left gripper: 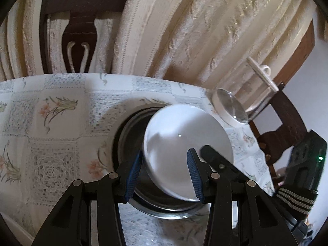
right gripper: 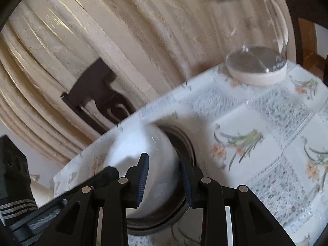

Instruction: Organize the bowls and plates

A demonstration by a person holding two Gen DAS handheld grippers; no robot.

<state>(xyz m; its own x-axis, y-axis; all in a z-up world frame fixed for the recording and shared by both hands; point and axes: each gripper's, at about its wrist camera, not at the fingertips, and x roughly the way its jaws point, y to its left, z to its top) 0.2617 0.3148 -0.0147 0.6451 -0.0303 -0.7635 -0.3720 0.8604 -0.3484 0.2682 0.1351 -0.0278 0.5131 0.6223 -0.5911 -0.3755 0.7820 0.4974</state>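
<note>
White bowl (left gripper: pixel 184 143), smooth, round, glossy; tilted over a dark plate (left gripper: pixel 131 135) on the floral, lace-patterned tablecloth (left gripper: pixel 51 123); left gripper (left gripper: pixel 166 174) fingers apart, straddling the bowl's near rim; right gripper (right gripper: pixel 164 176) fingers apart around the bowl (right gripper: pixel 147 153), grip unclear; glass jug (right gripper: pixel 260 61) behind.

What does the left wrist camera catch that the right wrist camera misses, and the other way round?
Only the left wrist view shows the whole carved back of the dark chair behind the table, and the right tongs reaching in beside the white bowl.

Only the right wrist view shows the glass jug close up, upright on its white base, with a wider stretch of floral tablecloth.

Both show the white bowl over a dark dish, the jug, the tablecloth and cream curtains. Whether either tongs grip the bowl is unclear.
</note>
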